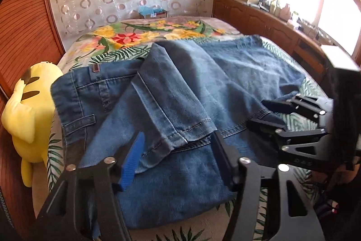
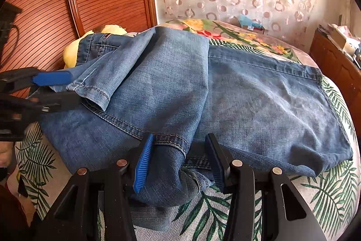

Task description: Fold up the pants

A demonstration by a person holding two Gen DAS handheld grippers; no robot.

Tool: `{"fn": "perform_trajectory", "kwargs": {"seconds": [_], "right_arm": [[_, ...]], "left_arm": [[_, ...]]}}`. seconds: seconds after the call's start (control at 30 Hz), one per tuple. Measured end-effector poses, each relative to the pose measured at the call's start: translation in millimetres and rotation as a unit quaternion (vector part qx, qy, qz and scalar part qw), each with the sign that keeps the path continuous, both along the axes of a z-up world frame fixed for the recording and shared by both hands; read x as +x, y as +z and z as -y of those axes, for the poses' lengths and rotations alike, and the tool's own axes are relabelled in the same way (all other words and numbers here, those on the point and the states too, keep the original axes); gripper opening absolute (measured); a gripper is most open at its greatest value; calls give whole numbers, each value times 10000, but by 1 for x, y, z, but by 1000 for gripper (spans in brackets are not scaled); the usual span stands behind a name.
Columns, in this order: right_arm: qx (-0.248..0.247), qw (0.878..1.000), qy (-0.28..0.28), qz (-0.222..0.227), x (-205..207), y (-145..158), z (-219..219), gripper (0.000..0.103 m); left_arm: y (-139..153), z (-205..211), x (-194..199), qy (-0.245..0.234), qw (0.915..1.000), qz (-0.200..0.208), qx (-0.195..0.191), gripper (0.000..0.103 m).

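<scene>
Bed (image 1: 74,49) w/ wooden frame, covered by a sheet printed w/ green palm leaves near edge and yellow/red flowers farther back. Blue jeans (image 1: 180,92) lie flat across the sheet, partly folded, one hemmed leg laid over the rest, waistband toward the headboard side. Yellow plush toy (image 1: 27,114) rests at bed's edge beside waistband; small box w/ blue contents (image 1: 152,11) at far end.
</scene>
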State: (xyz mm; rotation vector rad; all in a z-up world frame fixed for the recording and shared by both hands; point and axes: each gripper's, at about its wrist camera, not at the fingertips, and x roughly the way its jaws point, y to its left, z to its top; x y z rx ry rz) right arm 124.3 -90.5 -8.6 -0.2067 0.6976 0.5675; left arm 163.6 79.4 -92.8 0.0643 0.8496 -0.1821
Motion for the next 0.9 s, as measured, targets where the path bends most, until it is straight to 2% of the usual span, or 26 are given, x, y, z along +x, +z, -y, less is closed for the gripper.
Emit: {"fn": "perform_trajectory", "kwargs": {"seconds": [0.07,0.13,0.27,0.53,0.73,0.9], "right_arm": [[-25,10000,-3,21,-1,0,0,49],[-32,10000,4,32,-1,0,1,49],[-10,10000,3,26,-2,0,2,49],[-50,10000,5,65,-2,0,2,49],[-90,9999,4,93,-3,-1,2,49],[-124,9999,0,113,-5,-1,0,49]], "left_arm": [[-8,4,5,-58,9996,-123,262,32],[-9,6,8,-137,9987,-173,457,26],[5,-2,6,-84,9977,29,670,16],[44,-69,21,705,9943,424,684,15],[41,-103,38,1018,9919,275,709,16],[30,-120,35,1214,9909,99,566,27]]}}
